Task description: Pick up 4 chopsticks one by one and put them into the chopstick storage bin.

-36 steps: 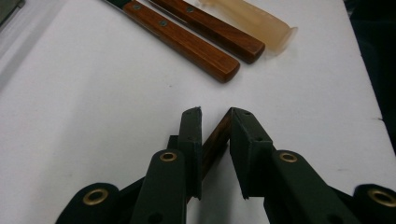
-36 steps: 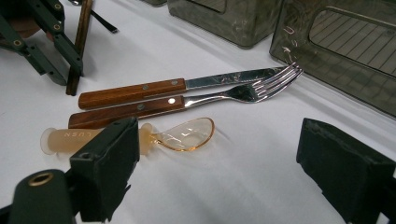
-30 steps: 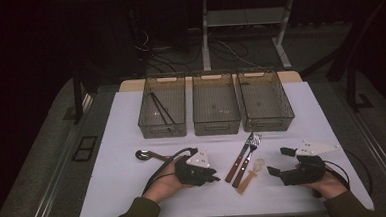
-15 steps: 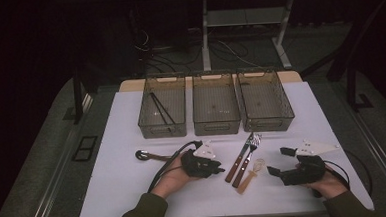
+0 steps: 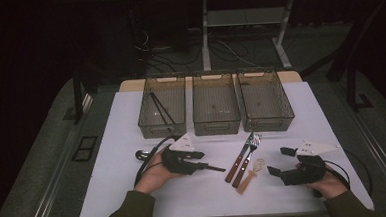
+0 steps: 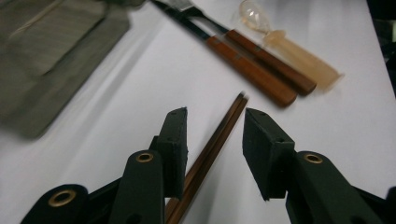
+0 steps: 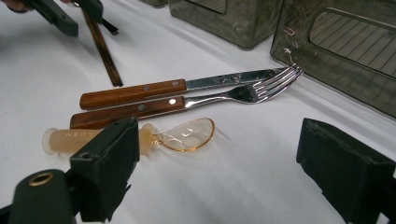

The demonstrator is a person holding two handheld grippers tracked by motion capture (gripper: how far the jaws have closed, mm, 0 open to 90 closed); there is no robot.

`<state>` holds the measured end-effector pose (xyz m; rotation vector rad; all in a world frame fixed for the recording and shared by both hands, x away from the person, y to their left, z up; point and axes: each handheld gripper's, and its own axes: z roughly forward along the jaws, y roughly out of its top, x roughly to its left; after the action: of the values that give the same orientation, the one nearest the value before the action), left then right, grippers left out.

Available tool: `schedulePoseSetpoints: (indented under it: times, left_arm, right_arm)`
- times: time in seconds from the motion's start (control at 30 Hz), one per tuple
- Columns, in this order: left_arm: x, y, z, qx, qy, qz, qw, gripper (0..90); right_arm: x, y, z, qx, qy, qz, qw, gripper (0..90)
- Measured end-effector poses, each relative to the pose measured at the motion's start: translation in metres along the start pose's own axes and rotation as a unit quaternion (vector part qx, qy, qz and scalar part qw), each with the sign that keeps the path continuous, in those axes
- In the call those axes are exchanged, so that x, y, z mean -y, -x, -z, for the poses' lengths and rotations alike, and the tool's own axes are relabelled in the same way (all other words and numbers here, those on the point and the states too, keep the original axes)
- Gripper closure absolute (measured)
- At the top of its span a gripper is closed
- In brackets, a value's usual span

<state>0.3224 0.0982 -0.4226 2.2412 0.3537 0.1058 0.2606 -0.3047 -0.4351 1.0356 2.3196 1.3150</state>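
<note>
Right, three mesh bins (image 5: 215, 118) in a row at the table's (image 5: 110, 188) far edge, one pair of chopsticks (image 5: 161, 109) in the left bin. Left gripper (image 6: 212, 135) has just been opening; a second chopstick pair (image 6: 212, 144) sits between its jaws, right pad clearly off it, left pad: cannot tell. Beside them: one knife (image 7: 154, 88), one fork (image 7: 187, 103), one amber spoon (image 7: 140, 135). Right gripper (image 7: 215, 158) spread wide, holding nothing, hovering near the spoon.
</note>
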Motion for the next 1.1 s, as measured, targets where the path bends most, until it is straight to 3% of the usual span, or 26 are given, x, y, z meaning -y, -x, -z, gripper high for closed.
schedulePoseSetpoints:
  times: [0.2, 0.33, 0.6, 0.83, 1.03, 1.1]
  left_arm:
    - [0.027, -0.019, 0.026, -0.024, -0.022, 0.022, 0.9992, 59.2]
    - [0.039, -0.028, 0.032, -0.019, -0.021, 0.033, 0.9991, 59.2]
    - [0.039, -0.028, 0.019, -0.013, -0.039, 0.004, 0.9992, 59.8]
    - [0.04, -0.027, 0.014, -0.014, -0.063, -0.009, 0.9979, 63.3]
    - [0.037, -0.021, 0.014, -0.008, -0.072, -0.018, 0.9972, 72.1]
    - [0.037, -0.018, 0.014, -0.008, -0.074, -0.013, 0.9971, 72.7]
  right_arm:
    - [0.0, 0.0, 0.0, -0.001, -0.001, -0.001, 1.0, 13.4]
    - [0.0, 0.0, -0.001, -0.003, 0.0, 0.0, 1.0, 13.4]
    - [-0.001, 0.0, -0.002, -0.006, -0.001, 0.001, 1.0, 13.4]
    - [-0.001, -0.001, -0.002, -0.008, -0.002, 0.001, 1.0, 13.5]
    - [-0.001, -0.001, -0.001, -0.007, -0.001, 0.001, 1.0, 13.5]
    - [-0.001, -0.001, -0.001, -0.007, -0.001, 0.001, 1.0, 13.5]
